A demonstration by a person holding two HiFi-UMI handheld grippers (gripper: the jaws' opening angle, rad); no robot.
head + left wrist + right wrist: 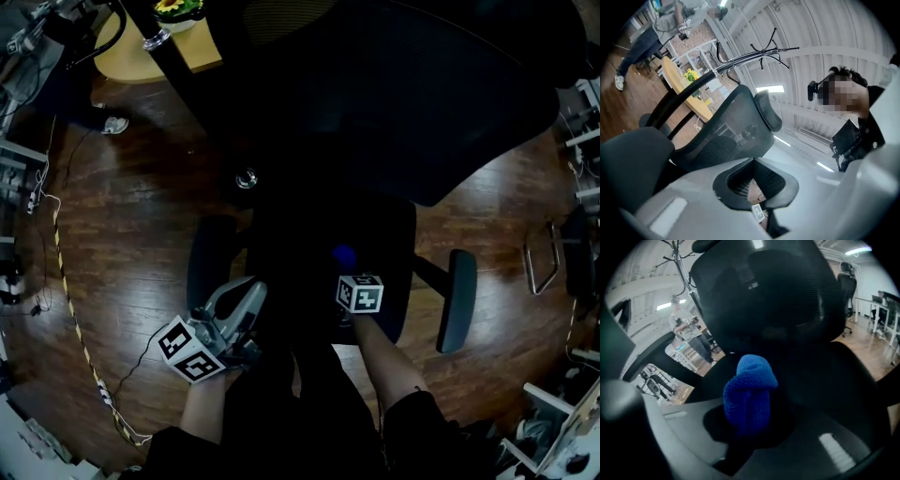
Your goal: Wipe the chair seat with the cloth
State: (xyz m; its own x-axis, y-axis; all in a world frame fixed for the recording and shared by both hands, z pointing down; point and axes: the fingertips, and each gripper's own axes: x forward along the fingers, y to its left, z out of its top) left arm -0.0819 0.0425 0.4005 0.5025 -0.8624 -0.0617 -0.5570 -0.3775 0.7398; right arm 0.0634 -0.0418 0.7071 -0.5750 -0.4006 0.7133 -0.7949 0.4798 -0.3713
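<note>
A black office chair stands below me; its seat (309,234) is dark, with the mesh backrest (412,94) beyond it. My right gripper (346,270) reaches over the seat's near part and is shut on a bunched blue cloth (344,255). In the right gripper view the cloth (749,392) sticks up between the jaws of that gripper (752,423), in front of the backrest (768,291). My left gripper (246,300) hovers by the left armrest (210,258), tilted upward, jaws together and holding nothing. The left gripper (754,161) faces the backrest (726,126) and the person above it.
The right armrest (458,300) juts out over the wooden floor (131,234). A round yellow table (141,52) with flowers stands far left, a person's shoe (114,124) beside it. A cable (67,291) trails along the left floor. A metal frame (539,258) is at right.
</note>
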